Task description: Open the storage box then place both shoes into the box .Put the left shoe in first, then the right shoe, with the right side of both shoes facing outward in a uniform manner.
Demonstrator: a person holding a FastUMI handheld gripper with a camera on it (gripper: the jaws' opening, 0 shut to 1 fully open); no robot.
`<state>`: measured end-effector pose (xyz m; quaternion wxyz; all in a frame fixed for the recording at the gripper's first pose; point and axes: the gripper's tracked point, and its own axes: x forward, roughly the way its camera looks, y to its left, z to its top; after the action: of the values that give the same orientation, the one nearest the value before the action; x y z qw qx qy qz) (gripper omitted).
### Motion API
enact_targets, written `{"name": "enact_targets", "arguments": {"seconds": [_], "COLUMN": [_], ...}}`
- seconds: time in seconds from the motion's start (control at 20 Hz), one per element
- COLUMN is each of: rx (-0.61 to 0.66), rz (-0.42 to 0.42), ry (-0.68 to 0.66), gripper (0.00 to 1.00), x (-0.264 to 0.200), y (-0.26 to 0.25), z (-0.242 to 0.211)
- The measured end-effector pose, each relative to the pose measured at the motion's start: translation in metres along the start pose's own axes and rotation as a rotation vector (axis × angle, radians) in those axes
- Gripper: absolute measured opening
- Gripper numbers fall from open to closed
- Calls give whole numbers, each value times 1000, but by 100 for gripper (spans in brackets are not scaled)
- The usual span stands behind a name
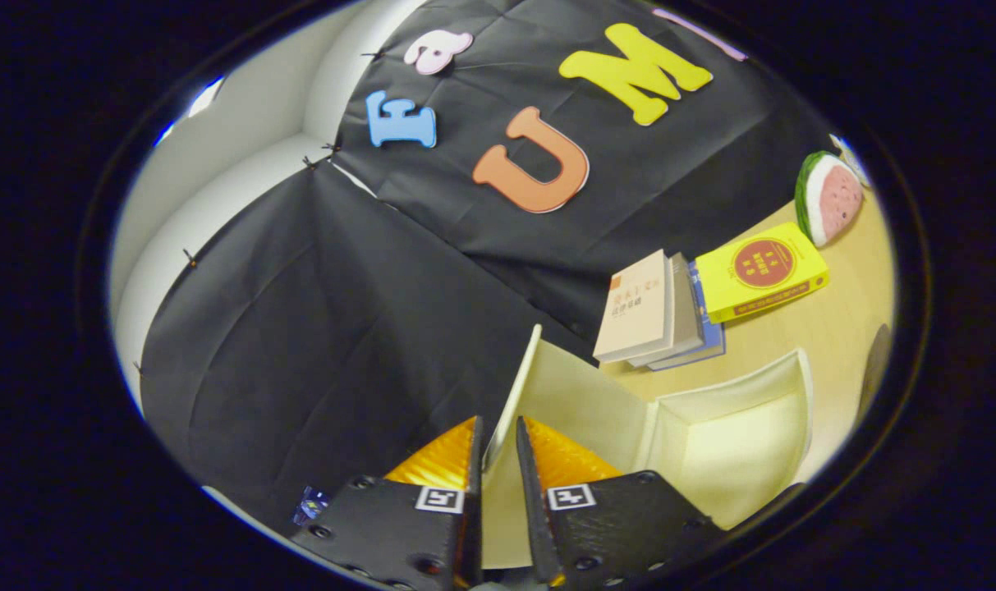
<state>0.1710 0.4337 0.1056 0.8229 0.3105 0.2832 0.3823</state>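
The black cloth wall (317,328) takes up most of the gripper view, with a pale wall (243,131) showing past its far edge. Below it lies the light wooden bench (834,320), seen at a strong tilt and cut off on the far side. The cream storage box (736,435) sits on the bench just ahead of the tongs (498,460); its inside looks bare as far as it can be seen, but its near part is cut off behind the fingers, so the floor of the box is hard to make out. Its lid (563,394) stands raised, a thin pale panel whose near edge runs down between the two fingers. The tongs are nearly closed on that edge, one finger on each side of it; whether both pads actually press on the panel cannot be told, since the contact is hidden. Beyond the box a stack of books (654,316) lies flat, with a yellow book (760,271) beside it. Farther still a watermelon-slice toy (830,197) rests near the cloth, partly cropped. A dark object (875,361) shows as a sliver past the box, too little to identify.
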Motion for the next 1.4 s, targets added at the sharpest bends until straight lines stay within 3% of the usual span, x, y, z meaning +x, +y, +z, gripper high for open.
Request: {"name": "enact_targets", "arguments": {"seconds": [0.05,0.2,0.3,0.5,0.65,0.85,1.05,1.2,1.4], "rx": [-22,-95,-131,-204,-299,-376,-400,-380,-345], "rz": [5,-17,-39,-81,-183,-353,-584,-731,-848], "ry": [0,-12,-14,-42,-73,-104,-90,-33,101], "gripper": [32,80,93,95,95,95,95,95,94], "x": [5,10,5,-28,-68,-131,-199,-237,-263], "y": [8,18,20,12,-19,-88,-193,-269,-348], "z": [-4,-10,-12,-3,10,33,49,47,22]}}
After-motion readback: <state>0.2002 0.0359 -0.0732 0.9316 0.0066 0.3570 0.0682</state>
